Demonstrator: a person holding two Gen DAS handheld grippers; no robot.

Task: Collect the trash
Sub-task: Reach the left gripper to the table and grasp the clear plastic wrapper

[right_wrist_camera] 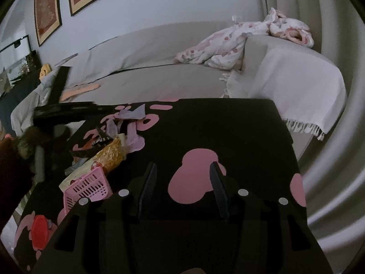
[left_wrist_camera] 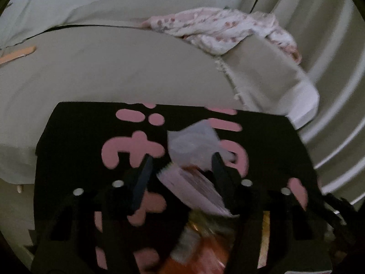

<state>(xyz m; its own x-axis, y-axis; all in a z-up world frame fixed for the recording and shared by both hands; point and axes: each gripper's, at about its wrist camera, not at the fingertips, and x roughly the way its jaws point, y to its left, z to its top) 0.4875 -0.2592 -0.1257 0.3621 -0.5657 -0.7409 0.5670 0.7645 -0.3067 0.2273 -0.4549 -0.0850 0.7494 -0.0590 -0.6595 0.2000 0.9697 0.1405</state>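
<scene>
Left gripper (left_wrist_camera: 182, 162) is hovering with its jaws apart over scraps of trash on the black table (left_wrist_camera: 273, 141); right gripper (right_wrist_camera: 182, 178) is waiting spread and empty.

In the left wrist view, a pale crumpled paper (left_wrist_camera: 191, 143) and a pinkish wrapper (left_wrist_camera: 196, 187) are sitting between the parted fingers, with blur hiding whether either finger is touching them, and an orange packet (left_wrist_camera: 200, 251) is lying closer to the camera. In the right wrist view, more litter is lying at the table's left side: lilac paper scraps (right_wrist_camera: 132, 123), a yellow snack bag (right_wrist_camera: 111, 155), a pink basket (right_wrist_camera: 89, 187) and a red lid (right_wrist_camera: 40, 231). A grey sofa (right_wrist_camera: 159, 80) with a floral cloth (right_wrist_camera: 228, 43) is standing behind.
</scene>
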